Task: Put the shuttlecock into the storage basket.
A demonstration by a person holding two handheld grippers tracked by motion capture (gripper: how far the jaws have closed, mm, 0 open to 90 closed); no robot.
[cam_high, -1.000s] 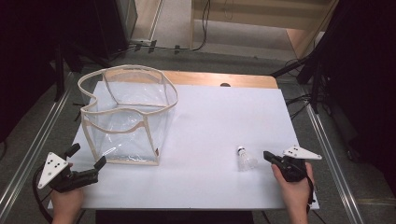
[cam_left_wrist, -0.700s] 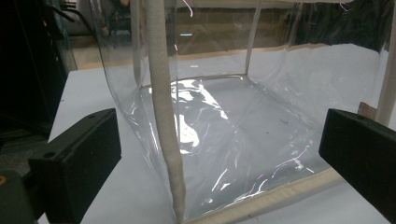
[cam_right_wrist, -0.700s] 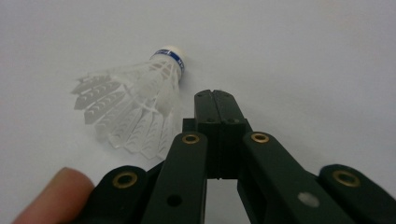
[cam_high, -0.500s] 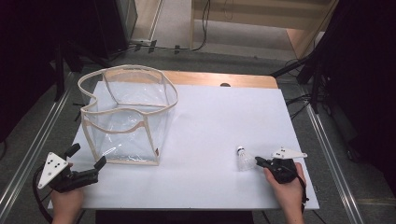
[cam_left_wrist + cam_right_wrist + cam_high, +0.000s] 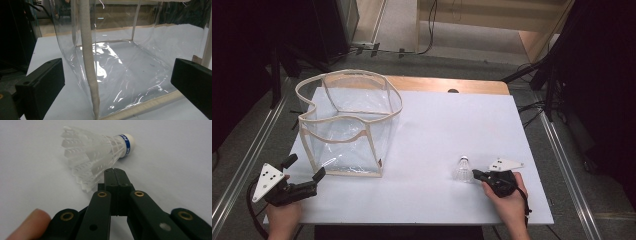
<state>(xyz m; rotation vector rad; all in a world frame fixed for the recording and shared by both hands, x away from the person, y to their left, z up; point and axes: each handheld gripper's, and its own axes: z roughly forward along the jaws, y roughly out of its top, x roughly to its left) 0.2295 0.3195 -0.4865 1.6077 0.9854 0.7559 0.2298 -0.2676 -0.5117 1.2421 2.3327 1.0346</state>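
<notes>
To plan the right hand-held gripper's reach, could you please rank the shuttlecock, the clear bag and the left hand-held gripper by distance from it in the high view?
1. White feathered shuttlecock, just left of the right hand-held gripper.
2. Clear plastic bag with beige trim, table's left.
3. Left hand-held gripper, near-left corner.

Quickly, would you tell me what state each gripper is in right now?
Left gripper: open, holding nothing.
Right gripper: shut, empty, beside the shuttlecock.
</notes>
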